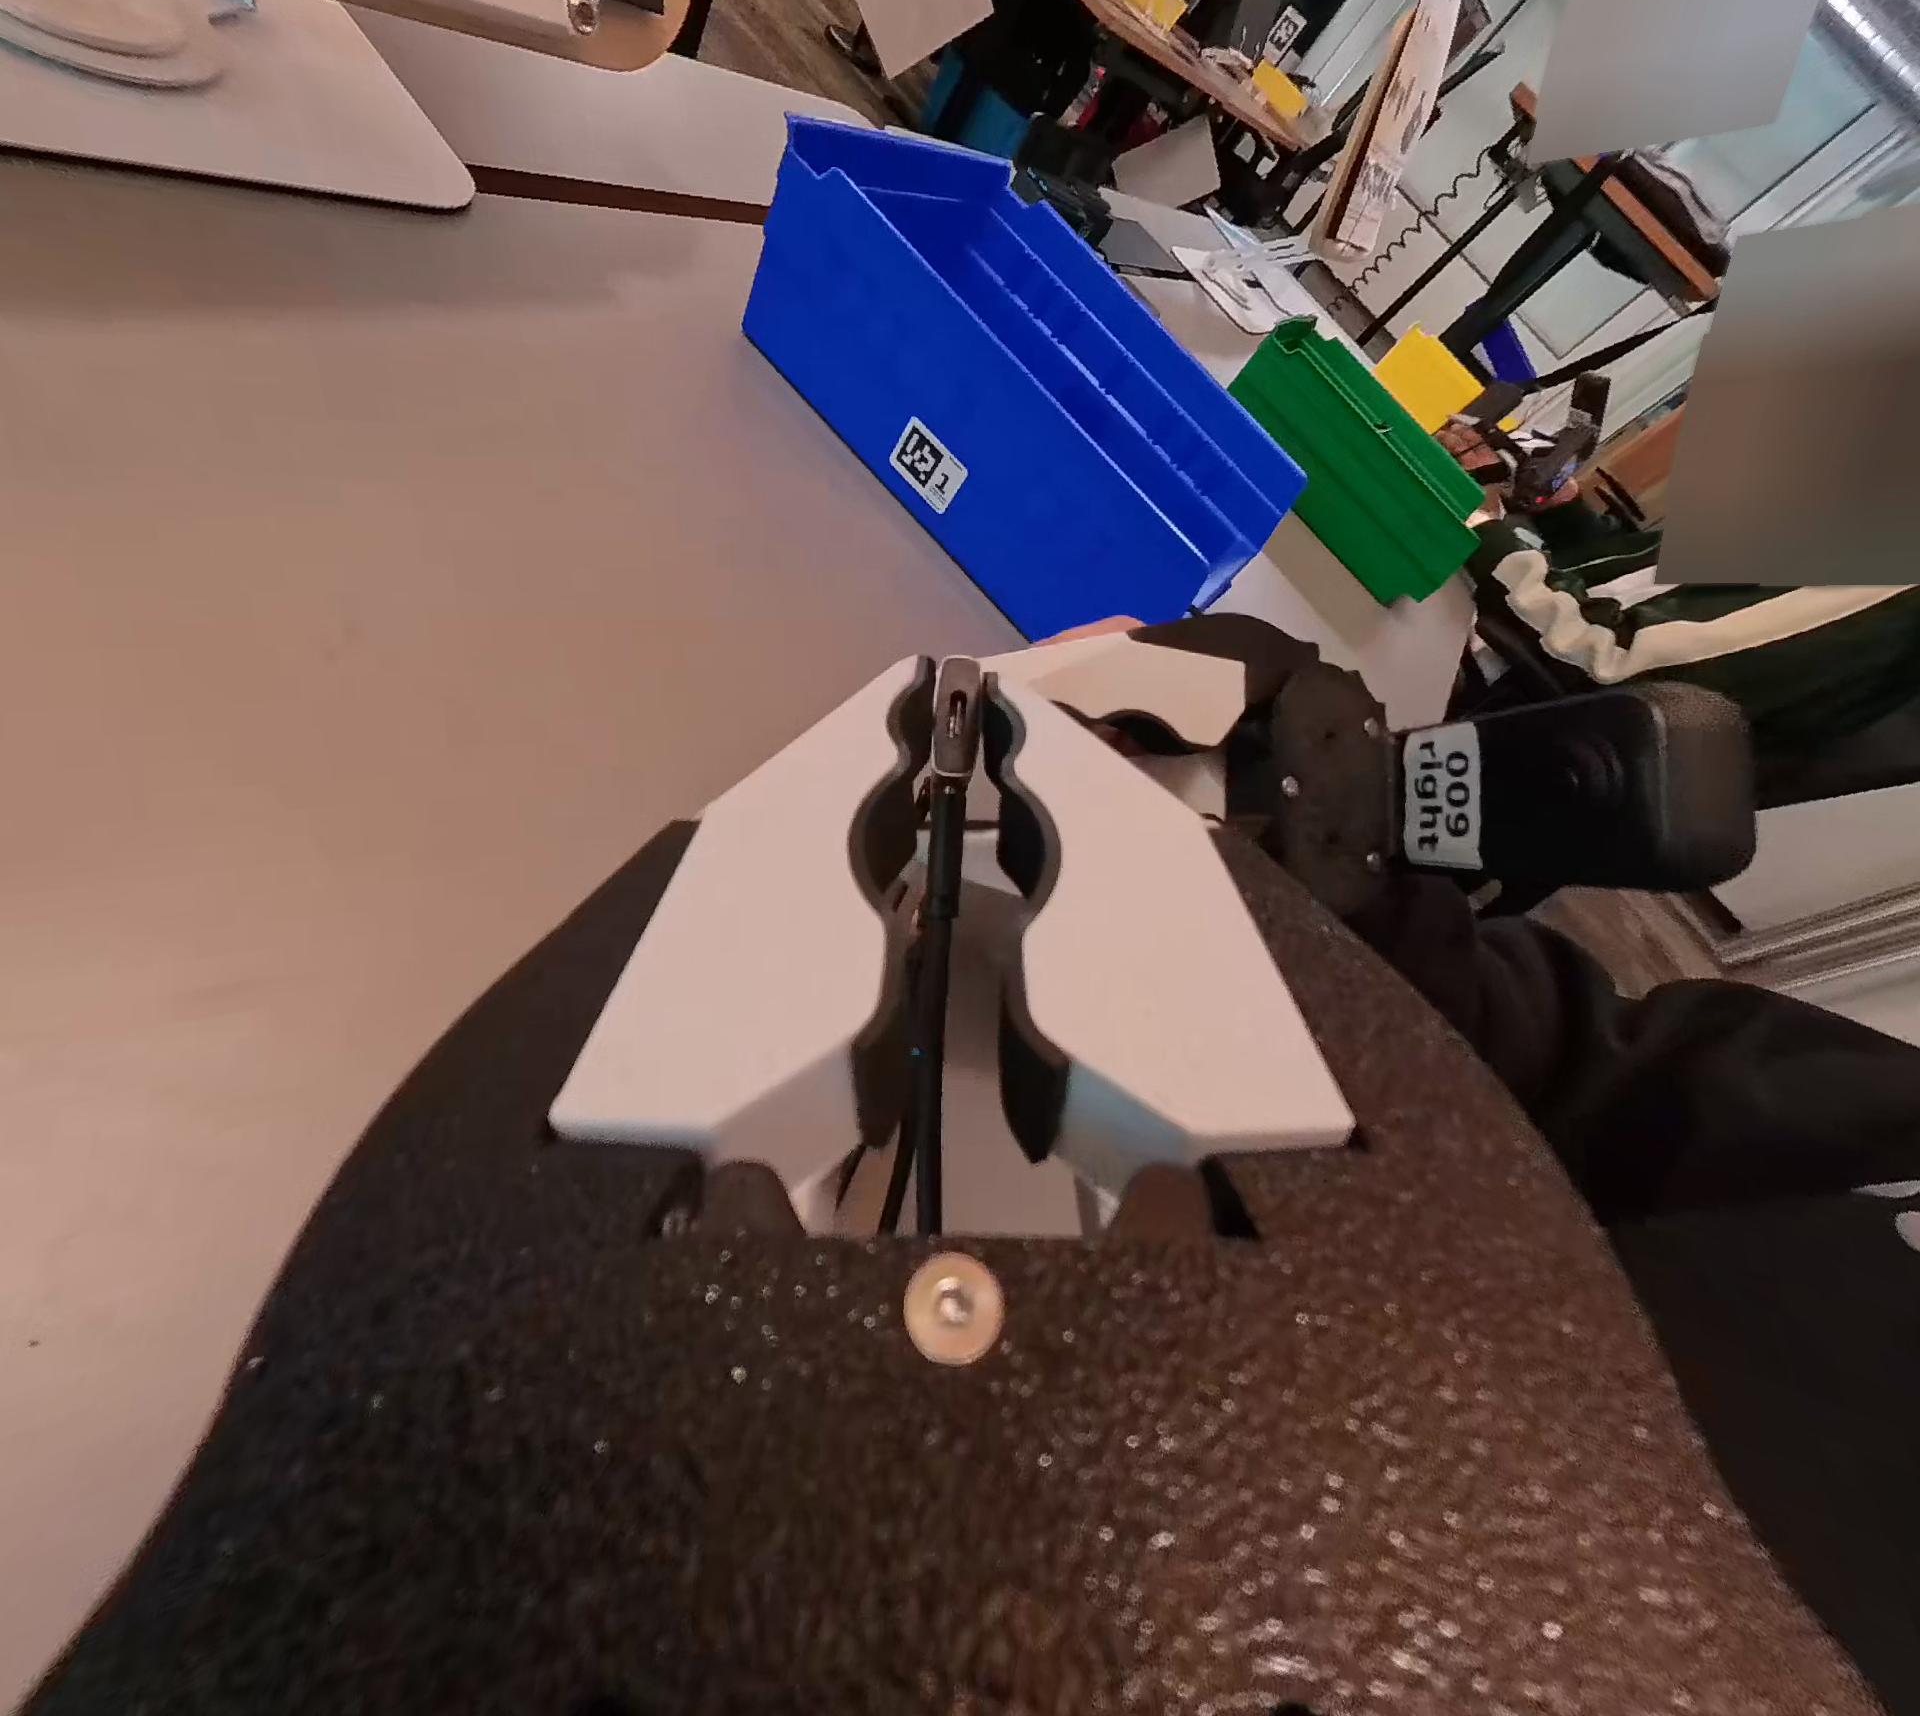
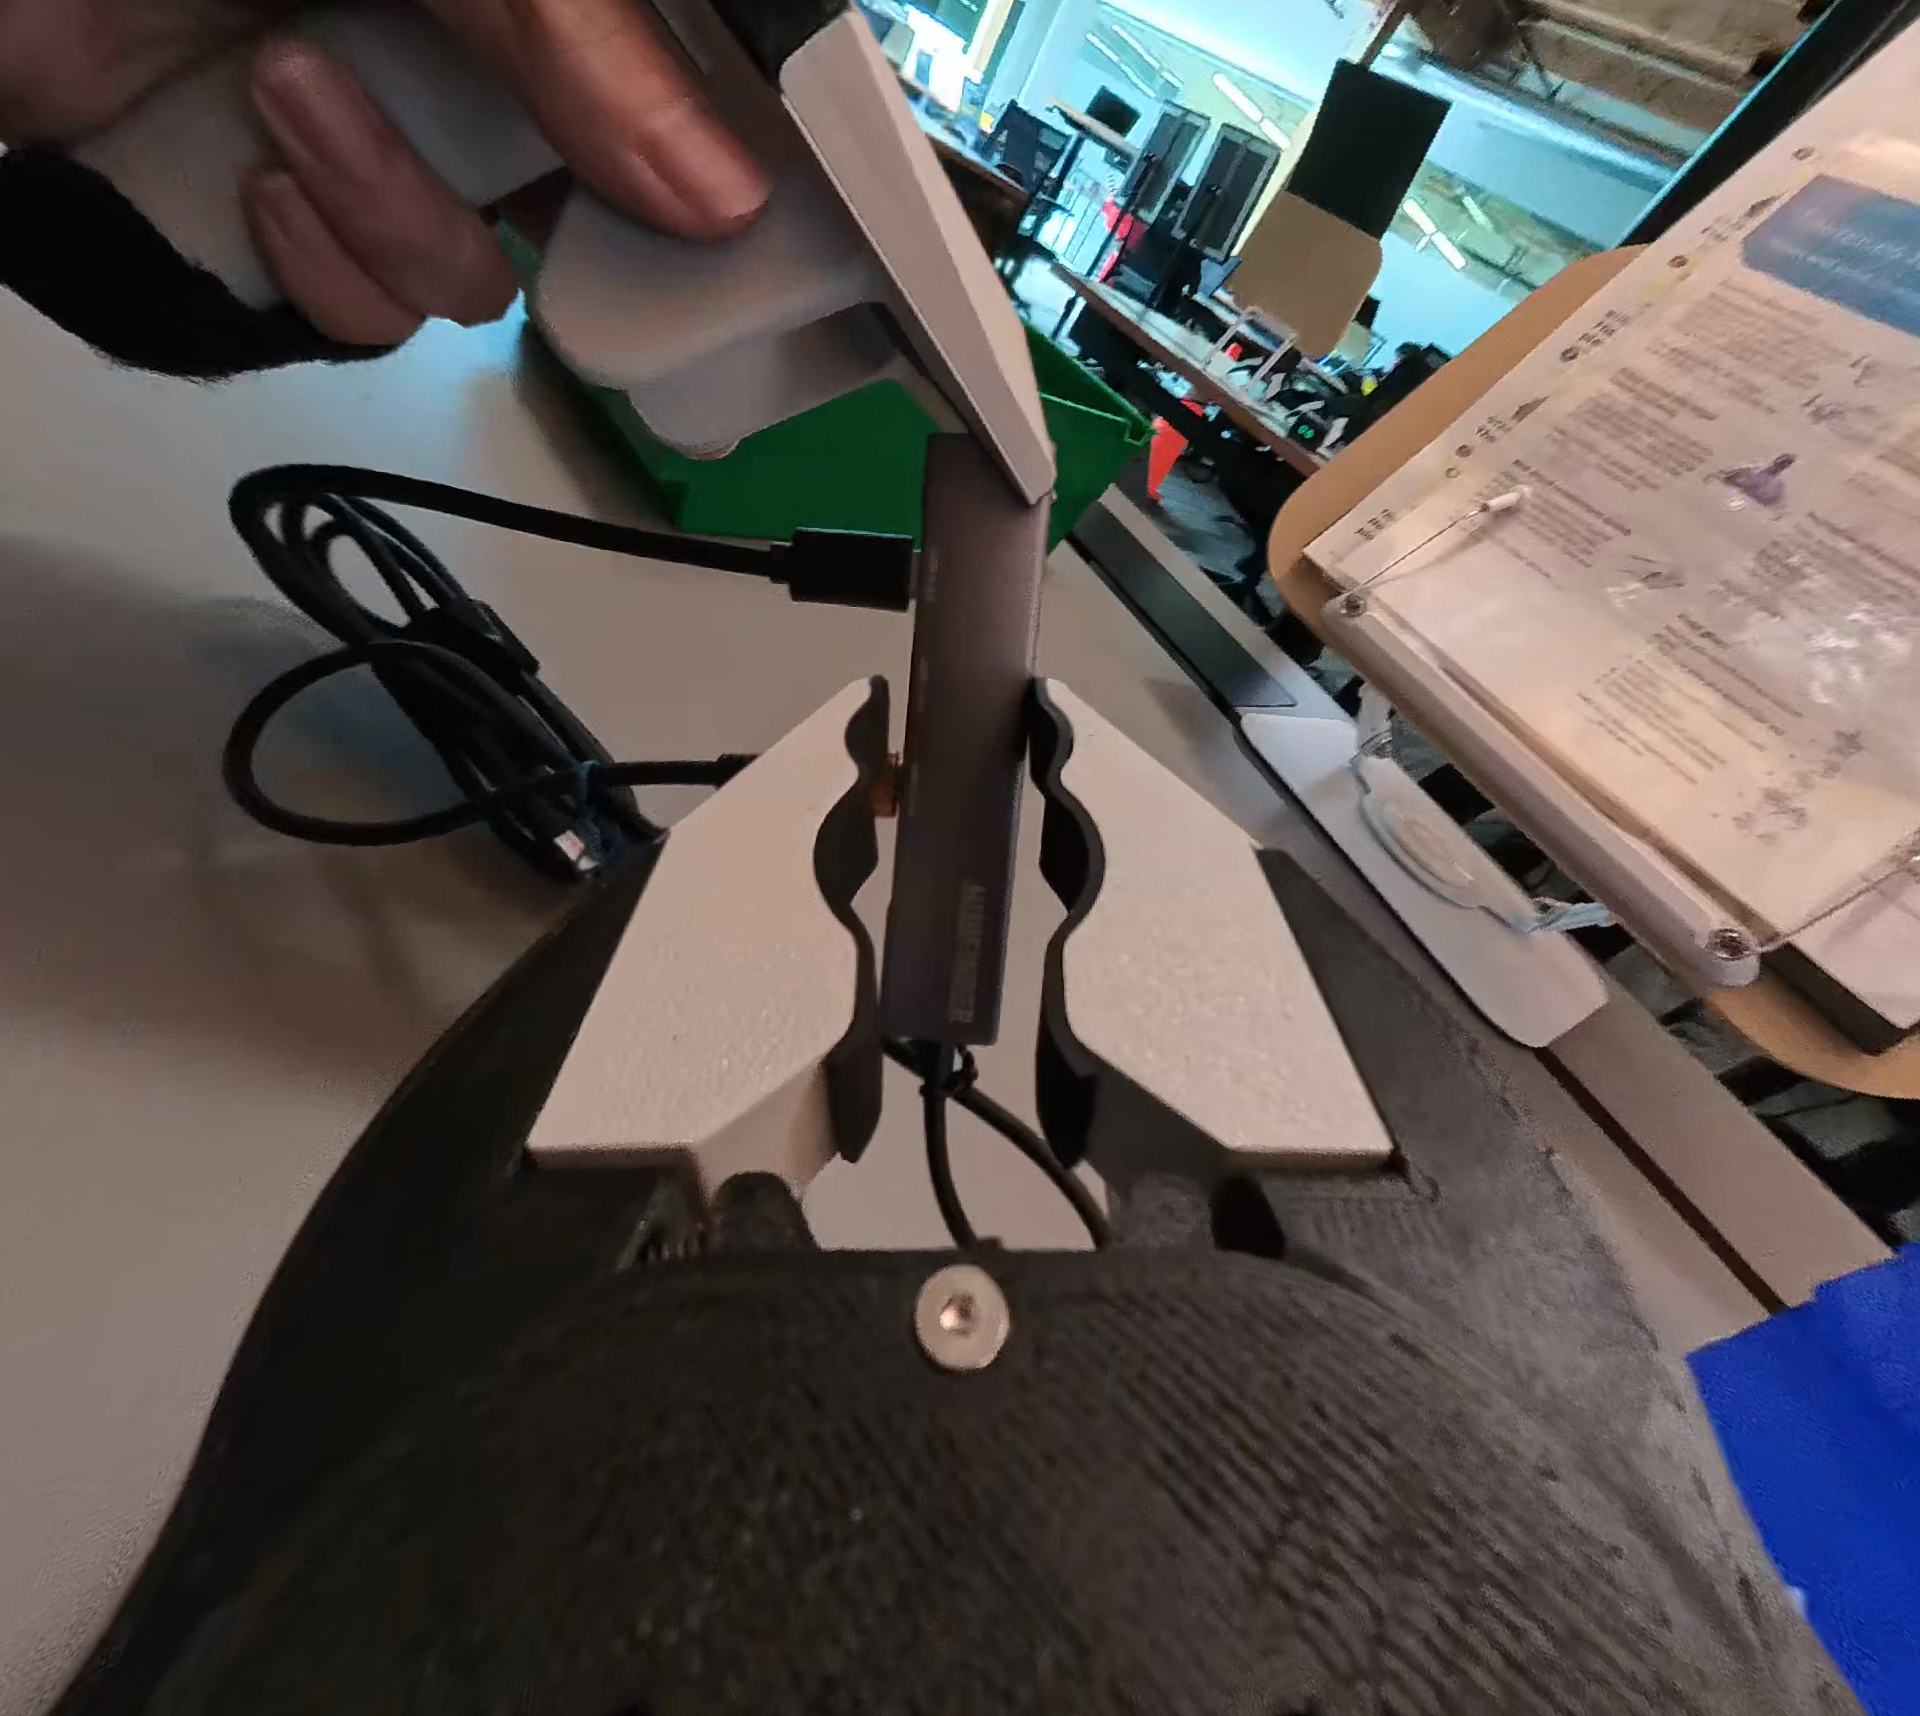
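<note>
My left gripper [image 1: 956,679] is shut on a small dark cable plug [image 1: 956,726]. The plug's open end points away from the camera, and its black cord [image 1: 935,991] runs back between the fingers. My right gripper [image 2: 961,690] is shut on a slim dark grey hub [image 2: 966,783] and holds it upright above the table. A black plug [image 2: 847,567] sits in the hub's left side; its cable lies coiled on the table [image 2: 416,679]. In the right wrist view a hand [image 2: 364,4] holds the left gripper, and one grey finger [image 2: 914,264] reaches the hub's top end. The plug it holds is hidden there.
A blue bin [image 1: 997,419] and a green bin [image 1: 1361,471] stand on the grey table [image 1: 312,523] beyond the grippers. A document stand with a clear cover [image 2: 1662,575] on a white base [image 1: 260,108] is close by. Other desks and people fill the background. My two grippers' fingertips are within a few centimetres of each other. Both grippers' tips are roughly 35 cm from the clear cover [image 2: 1662,575].
</note>
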`<state>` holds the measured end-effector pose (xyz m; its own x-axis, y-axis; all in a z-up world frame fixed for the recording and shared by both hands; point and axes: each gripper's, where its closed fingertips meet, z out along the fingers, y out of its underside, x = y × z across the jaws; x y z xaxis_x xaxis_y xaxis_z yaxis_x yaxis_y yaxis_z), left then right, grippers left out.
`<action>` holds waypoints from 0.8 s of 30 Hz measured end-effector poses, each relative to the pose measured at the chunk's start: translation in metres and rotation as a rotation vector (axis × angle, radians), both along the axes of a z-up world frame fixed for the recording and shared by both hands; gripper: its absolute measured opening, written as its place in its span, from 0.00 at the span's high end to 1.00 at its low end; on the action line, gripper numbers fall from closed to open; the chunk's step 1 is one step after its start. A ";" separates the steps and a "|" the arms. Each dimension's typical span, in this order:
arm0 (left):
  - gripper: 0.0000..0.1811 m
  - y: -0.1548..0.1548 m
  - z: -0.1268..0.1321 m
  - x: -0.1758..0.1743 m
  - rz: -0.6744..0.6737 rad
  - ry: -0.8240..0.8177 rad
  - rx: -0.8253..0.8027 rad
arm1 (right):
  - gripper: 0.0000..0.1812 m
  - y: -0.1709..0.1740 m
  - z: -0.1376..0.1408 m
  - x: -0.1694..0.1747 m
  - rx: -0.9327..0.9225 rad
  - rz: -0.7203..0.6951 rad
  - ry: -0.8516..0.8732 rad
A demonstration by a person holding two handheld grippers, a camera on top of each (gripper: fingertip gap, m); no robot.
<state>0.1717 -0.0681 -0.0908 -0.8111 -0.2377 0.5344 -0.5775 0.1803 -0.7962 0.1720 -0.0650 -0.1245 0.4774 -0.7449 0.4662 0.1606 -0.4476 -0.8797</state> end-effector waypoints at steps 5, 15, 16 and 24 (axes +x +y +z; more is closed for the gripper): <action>0.97 -0.003 -0.005 0.001 0.008 -0.063 0.021 | 0.88 -0.004 -0.006 0.004 0.021 -0.028 0.090; 0.90 0.004 -0.010 -0.024 0.034 -0.938 0.373 | 0.88 -0.029 -0.019 0.010 0.173 -0.162 0.314; 0.91 0.003 -0.016 -0.026 0.025 -0.996 0.414 | 0.88 -0.027 -0.017 0.009 0.180 -0.148 0.313; 0.93 0.007 -0.028 -0.014 0.096 -1.242 0.555 | 0.88 -0.017 -0.017 0.004 0.214 -0.085 0.350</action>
<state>0.1572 -0.0608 -0.1189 -0.6514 -0.2630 -0.7118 0.4307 0.6441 -0.6321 0.1757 -0.0818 -0.1417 0.5126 -0.8506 0.1170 -0.1943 -0.2477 -0.9491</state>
